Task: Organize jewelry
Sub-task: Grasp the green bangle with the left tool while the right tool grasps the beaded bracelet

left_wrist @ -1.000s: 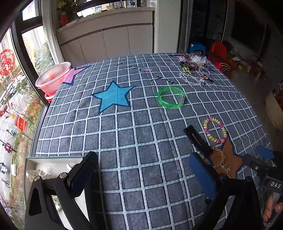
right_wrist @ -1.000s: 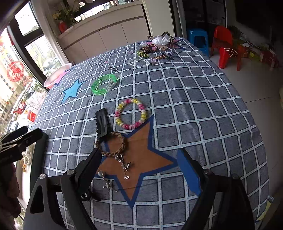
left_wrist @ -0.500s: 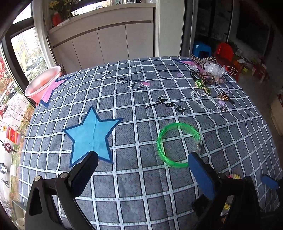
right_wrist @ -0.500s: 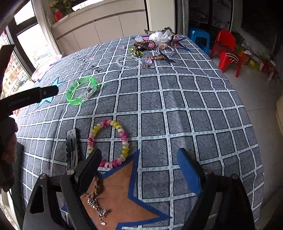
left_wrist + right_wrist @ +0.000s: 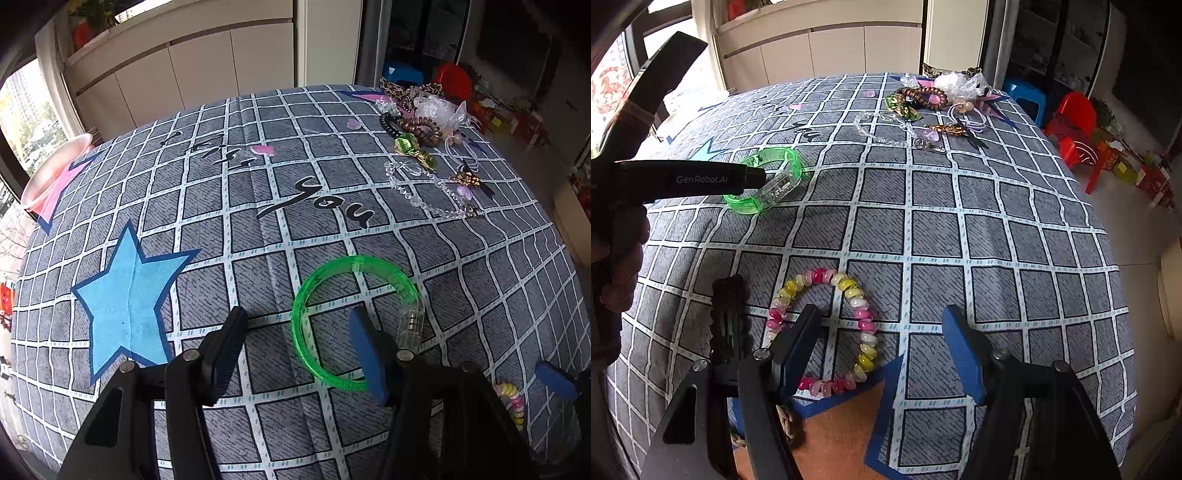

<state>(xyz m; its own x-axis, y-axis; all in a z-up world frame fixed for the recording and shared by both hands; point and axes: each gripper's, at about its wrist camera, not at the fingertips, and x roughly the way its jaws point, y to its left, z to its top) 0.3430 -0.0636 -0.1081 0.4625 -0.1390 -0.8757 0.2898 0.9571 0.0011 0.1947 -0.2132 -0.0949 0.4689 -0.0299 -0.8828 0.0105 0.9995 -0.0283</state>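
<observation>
Left hand-held gripper (image 5: 295, 328), its jaws just closing, straddles the green bangle's (image 5: 314, 288) near rim without pressing it. Right hand-held gripper (image 5: 882, 328), also closing, straddles the bead bracelet (image 5: 864, 317) untouched on the tabletop (image 5: 997, 229).

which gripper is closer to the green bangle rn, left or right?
Left. The left gripper straddles the green bangle's near rim, jaws just closing, pads not pressing. The right gripper is over the beaded bracelet.

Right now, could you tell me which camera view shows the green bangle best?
The left wrist view: the green bangle lies as a nearly whole ring, only its near edge hidden behind a finger of the left hand-held gripper. The right wrist view shows it farther off, edge-on and partly hidden by that gripper.
</observation>
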